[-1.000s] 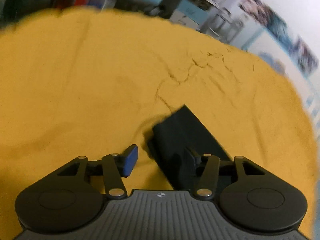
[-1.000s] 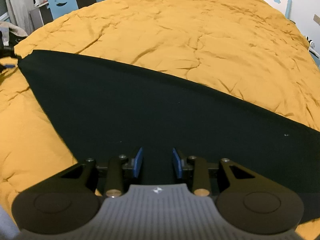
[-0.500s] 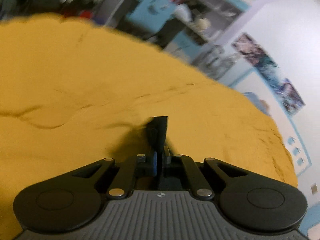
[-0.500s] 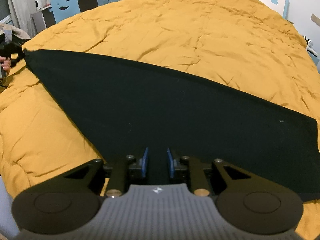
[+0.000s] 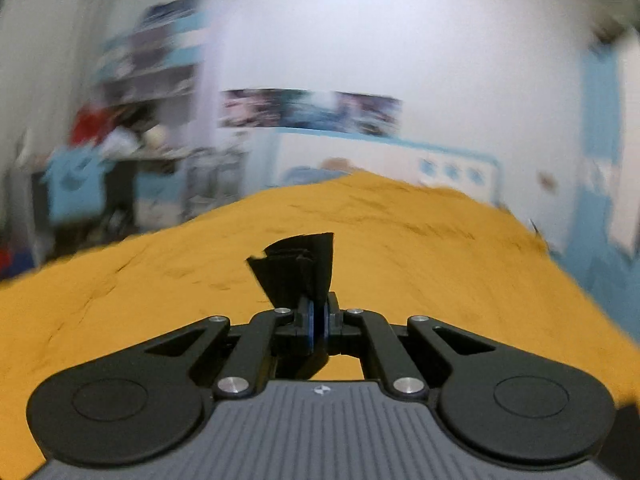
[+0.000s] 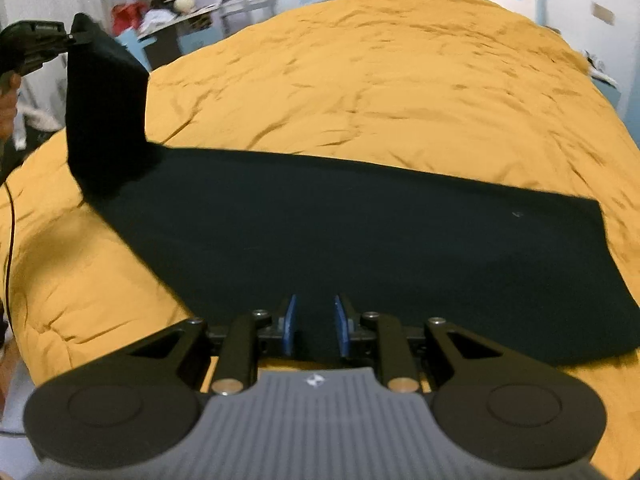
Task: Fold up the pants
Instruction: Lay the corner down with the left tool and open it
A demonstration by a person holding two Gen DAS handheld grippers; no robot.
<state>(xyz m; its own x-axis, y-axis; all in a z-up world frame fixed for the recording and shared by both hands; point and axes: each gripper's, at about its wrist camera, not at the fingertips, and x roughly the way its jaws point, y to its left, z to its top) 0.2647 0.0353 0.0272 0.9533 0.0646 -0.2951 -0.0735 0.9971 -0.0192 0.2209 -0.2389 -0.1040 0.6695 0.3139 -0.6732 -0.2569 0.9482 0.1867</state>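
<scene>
The black pants (image 6: 360,240) lie spread across the near part of a bed covered by a mustard-yellow quilt (image 6: 380,80), running from the left edge toward the right, with most of the cloth flat on the quilt. Their left end is lifted clear of the bed and hangs as a dark upright panel from the left claw (image 6: 70,36), which shows at the upper left of the right wrist view, well above the quilt, with the person's hand (image 6: 8,96) just below it at the frame edge. In the left wrist view the left claw (image 5: 318,322) has its blue pads (image 5: 308,326) pressed nearly together on a bunched tip of the pants (image 5: 298,270), which sticks up past the fingertips in several folded layers; this view points level along the bed toward a blurred wall with posters (image 5: 308,114) and cluttered shelves (image 5: 148,80). The right claw (image 6: 316,322) hovers low over the near edge of the pants at mid-length, its blue pads (image 6: 289,326) parted by a narrow gap with nothing between them; black cloth fills the view just beyond the fingertips, and whether they touch it cannot be told.
</scene>
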